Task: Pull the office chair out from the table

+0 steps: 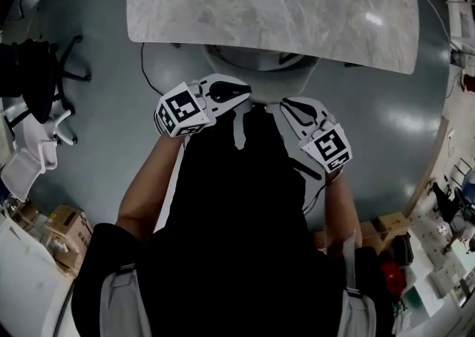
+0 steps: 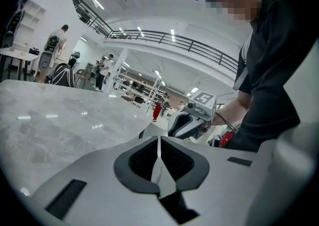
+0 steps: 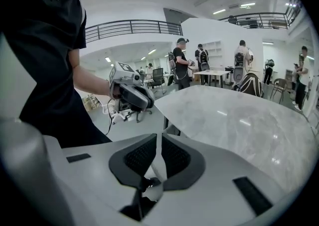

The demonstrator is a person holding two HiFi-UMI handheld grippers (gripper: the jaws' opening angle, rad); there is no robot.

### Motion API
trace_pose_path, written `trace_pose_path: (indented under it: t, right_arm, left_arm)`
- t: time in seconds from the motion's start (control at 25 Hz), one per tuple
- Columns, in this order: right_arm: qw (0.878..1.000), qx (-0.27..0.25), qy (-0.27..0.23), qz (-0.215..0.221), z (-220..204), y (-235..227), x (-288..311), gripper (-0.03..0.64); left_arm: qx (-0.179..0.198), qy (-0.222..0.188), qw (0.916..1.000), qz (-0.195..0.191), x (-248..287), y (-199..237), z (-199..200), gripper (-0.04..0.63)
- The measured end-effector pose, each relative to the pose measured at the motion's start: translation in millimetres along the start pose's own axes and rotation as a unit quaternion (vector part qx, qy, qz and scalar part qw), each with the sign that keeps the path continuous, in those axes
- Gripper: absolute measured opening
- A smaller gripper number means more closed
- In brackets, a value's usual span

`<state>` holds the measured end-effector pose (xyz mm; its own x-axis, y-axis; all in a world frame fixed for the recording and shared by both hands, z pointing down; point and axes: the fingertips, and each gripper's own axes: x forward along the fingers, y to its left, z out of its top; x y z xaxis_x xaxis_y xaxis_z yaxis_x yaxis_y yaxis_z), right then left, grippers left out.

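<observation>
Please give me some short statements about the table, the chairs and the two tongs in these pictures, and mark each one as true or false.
1. The table has a grey marble-look top. True.
2. Both tongs are wide open. False: the left tongs and the right tongs are shut, with nothing between them.
3. The office chair sits partly under the table edge. True.
4. In the head view a black chair stands right of the table. False: the black chair stands on the left.
</observation>
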<state>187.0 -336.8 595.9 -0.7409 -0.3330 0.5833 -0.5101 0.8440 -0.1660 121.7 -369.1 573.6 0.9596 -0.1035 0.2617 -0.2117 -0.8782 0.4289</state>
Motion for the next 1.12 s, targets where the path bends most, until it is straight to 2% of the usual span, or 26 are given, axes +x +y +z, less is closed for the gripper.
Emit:
trace_pose_path:
  t: [0.12,0.24,0.36,0.56,0.68,0.8,0.92,1.12]
  right_arm:
    - [1.0,-0.015,0.007,0.022,-7.4,3.0,8.9,0.031]
    - [0.997,-0.051,0.031,0.046,-18.1,6.3,21.5,0.091]
    - [0.993,-0.081,0.059,0.062,-33.0,7.1,26.0,0.094]
    - [0.988,-0.107,0.086,0.074,-45.7,4.1,33.2,0.123]
    - [0.978,-0.152,0.123,0.075,-61.4,2.4,37.9,0.168]
    - [0.97,-0.177,0.144,0.079,-71.2,2.3,41.1,0.179]
    - [0.966,-0.19,0.156,0.086,-75.9,5.3,46.5,0.181]
    - [0.96,-0.198,0.174,0.093,-87.2,8.6,54.8,0.207]
  left_arm:
    - [0.003,0.003,1.0,0.001,10.9,-5.4,1.8,0.014]
    - [0.009,0.012,0.9999,0.006,18.2,-4.1,-0.6,0.014]
    - [0.001,0.015,0.9999,0.005,23.0,-6.9,-3.6,0.024]
    - [0.003,0.038,0.9991,0.019,24.5,-5.3,-13.6,0.093]
    - [0.005,0.063,0.9977,0.026,30.7,-1.9,-25.4,0.144]
    - [0.013,0.088,0.9959,0.02,39.4,-2.4,-35.8,0.182]
    - [0.061,0.148,0.9871,0.013,46.9,-5.9,-59.3,0.197]
    - [0.127,0.231,0.9647,0.014,57.6,-7.7,-92.4,0.232]
